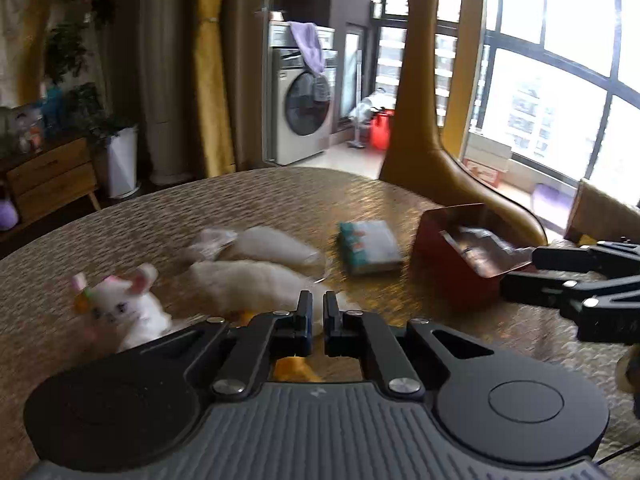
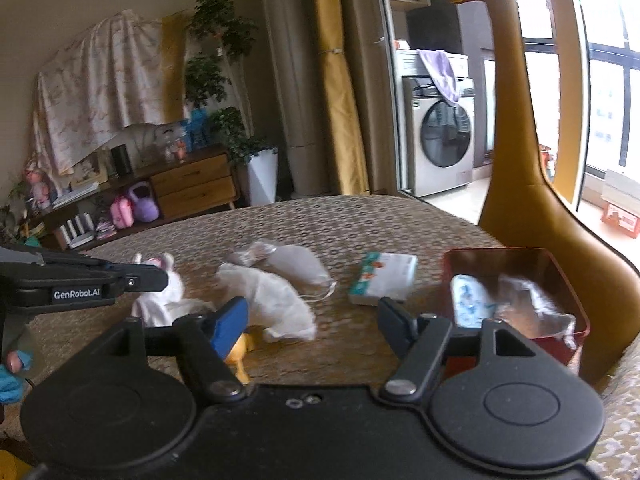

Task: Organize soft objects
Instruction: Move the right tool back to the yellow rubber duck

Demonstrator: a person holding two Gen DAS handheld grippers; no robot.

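Note:
A red tin box stands at the table's right and holds a blue-white packet and a clear-wrapped item; it also shows in the left wrist view. Two white face masks lie mid-table, with a tissue pack between them and the box. A white plush bunny lies at the left, and a yellow toy near the front. My left gripper is shut and empty above the near mask. My right gripper is open, empty, in front of the tissue pack.
The round woven-pattern table bears everything. A tall tan giraffe-shaped chair back rises just behind the box. A wooden sideboard, potted plants and a washing machine stand beyond the table's far edge.

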